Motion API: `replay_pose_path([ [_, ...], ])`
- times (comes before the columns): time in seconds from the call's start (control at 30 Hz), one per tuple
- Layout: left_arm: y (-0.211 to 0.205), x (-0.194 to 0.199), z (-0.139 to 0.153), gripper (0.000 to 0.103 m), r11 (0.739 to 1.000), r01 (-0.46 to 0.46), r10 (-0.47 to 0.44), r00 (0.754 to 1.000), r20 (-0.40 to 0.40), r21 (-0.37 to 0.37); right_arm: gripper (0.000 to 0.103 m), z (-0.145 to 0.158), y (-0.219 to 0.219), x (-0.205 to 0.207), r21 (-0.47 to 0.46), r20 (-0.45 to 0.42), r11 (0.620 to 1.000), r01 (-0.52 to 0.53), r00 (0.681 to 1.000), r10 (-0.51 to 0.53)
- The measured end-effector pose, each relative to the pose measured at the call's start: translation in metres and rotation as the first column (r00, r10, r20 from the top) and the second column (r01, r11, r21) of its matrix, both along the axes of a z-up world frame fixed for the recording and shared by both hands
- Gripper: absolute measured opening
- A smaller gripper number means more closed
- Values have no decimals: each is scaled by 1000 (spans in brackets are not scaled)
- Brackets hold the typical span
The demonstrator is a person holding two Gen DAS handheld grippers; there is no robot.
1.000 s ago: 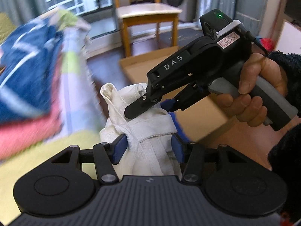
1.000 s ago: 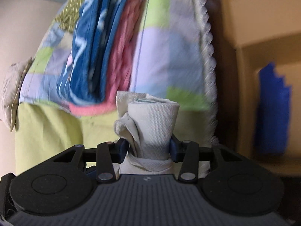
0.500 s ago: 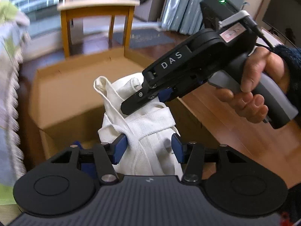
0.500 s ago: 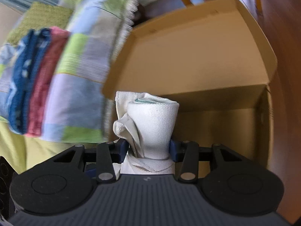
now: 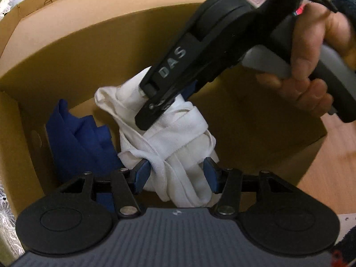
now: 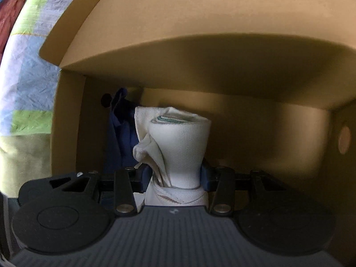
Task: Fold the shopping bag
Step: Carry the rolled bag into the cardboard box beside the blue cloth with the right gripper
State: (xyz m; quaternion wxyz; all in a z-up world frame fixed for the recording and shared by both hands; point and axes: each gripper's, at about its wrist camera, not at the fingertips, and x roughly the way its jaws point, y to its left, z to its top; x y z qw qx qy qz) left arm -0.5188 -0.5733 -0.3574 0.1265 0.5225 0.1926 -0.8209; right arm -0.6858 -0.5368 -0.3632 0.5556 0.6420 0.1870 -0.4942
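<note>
Left hand-held gripper [image 5: 175,173] clamped on bag [image 5: 178,142] | right hand-held gripper [image 6: 175,178] likewise clamped | bag judged soft, light; best gripped at strap-wrapped middle, over box [image 5: 66,51]

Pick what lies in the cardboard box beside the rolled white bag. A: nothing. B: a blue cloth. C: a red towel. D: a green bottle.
B: a blue cloth sits in the box, left of the white bag that both claws clamp.
</note>
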Motion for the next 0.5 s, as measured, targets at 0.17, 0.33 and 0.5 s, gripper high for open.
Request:
replay_pose_path([
  [0.17, -3, -6, -4, 58, 998, -63, 63, 998, 17, 5, 44, -14, -4, 1, -25, -11, 1000, -5, 1000, 5],
  [0.33, 16, -6, 15, 57, 993, -45, 55, 994, 90, -112, 54, -14, -4, 15, -11, -104, 1000, 11, 995, -12],
  [0.5, 29, 12, 46, 56, 985, -121, 128, 990, 50, -121, 52, -17, -1, 22, -42, -98, 998, 49, 994, -53],
])
